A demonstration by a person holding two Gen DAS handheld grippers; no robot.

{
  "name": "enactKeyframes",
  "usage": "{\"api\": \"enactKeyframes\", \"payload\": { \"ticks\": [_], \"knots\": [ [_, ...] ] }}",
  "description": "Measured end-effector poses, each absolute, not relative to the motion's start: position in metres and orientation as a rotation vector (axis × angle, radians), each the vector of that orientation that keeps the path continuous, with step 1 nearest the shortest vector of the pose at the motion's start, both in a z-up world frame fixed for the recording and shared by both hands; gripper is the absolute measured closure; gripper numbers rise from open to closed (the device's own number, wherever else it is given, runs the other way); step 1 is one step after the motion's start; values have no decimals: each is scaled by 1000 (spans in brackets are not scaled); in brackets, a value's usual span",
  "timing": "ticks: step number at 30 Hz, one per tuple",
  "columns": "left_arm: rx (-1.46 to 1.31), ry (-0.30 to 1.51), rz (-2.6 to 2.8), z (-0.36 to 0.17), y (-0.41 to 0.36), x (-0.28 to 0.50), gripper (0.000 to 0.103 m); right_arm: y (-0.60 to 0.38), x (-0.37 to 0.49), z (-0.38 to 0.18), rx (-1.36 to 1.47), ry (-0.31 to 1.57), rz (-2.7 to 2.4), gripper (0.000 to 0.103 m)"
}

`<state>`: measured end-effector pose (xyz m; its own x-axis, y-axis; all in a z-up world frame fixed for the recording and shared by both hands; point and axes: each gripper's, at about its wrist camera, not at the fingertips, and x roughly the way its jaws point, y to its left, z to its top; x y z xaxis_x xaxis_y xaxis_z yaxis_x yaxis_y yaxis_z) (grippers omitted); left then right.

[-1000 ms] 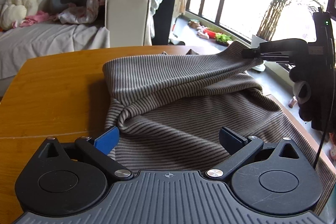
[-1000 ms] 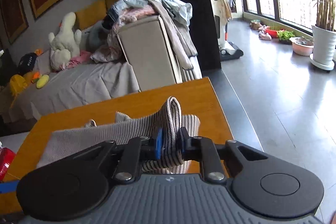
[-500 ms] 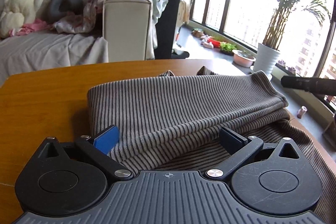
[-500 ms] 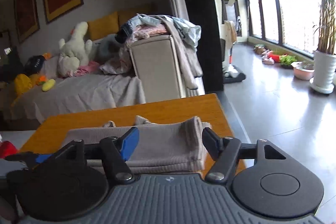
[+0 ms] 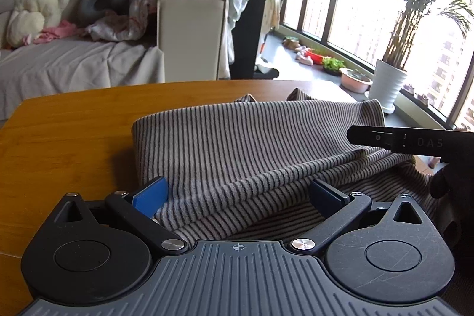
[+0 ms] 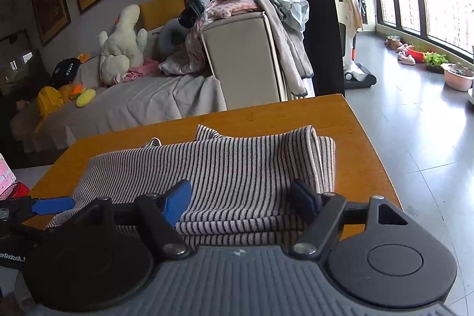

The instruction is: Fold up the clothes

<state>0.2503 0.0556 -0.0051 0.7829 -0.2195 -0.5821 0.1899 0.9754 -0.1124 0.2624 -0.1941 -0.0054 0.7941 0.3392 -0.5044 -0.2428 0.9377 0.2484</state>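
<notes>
Orange-brown tabletop (image 6: 349, 120) carries the striped garment (image 6: 237, 168), folded into a band whose long axis runs crosswise in front of both tools. The right tool (image 6: 243, 200), jaws just opened and gripping nothing, hovers nearer the band's right end; the left tool (image 5: 237, 194), jaws apart and empty, is nearer its left end, so I judge each hand placed for its own end.

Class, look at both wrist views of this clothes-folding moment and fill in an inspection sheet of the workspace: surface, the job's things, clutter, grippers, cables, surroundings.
Surface: wooden table, bare around the cloth.
Job's things: striped garment lying folded over in layers on the table.
Clutter: nothing seen on the table; a red and pink item sits just off its left edge.
Grippers: left gripper open over the garment's near edge; right gripper has just been opening, jaws now apart, cloth lying between them but not pinched.
Cables: nothing seen.
Surroundings: sofa with a plush toy, heap of clothes on its armrest, potted plant by the window.
</notes>
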Motion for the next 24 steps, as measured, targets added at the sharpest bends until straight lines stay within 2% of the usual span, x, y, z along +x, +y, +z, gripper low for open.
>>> {"api": "enactKeyframes", "payload": {
  "ticks": [7, 14, 15, 17, 18, 19, 21, 24],
  "knots": [
    [-54, 529, -244, 18, 51, 238, 0, -195, 260, -5, 188, 570, 328, 23],
    [-22, 612, -206, -4, 47, 256, 0, -199, 230, 1, 74, 582, 269, 23],
    [-21, 615, -198, -5, 47, 256, 0, -198, 223, 3, 28, 584, 233, 16],
    [-12, 618, -190, -5, 47, 256, 0, -201, 211, 5, -42, 587, 154, 13],
    [-6, 618, -186, -5, 46, 256, 0, -207, 207, 7, -42, 585, 122, 18],
    [-8, 616, -186, -5, 46, 256, 0, -212, 202, 11, -33, 577, 105, 34],
    [-17, 612, -189, -5, 48, 255, 0, -221, 196, 24, -9, 544, 87, 58],
    [-25, 609, -191, -5, 50, 254, 0, -224, 195, 46, 48, 474, 126, 62]
  ]
}}
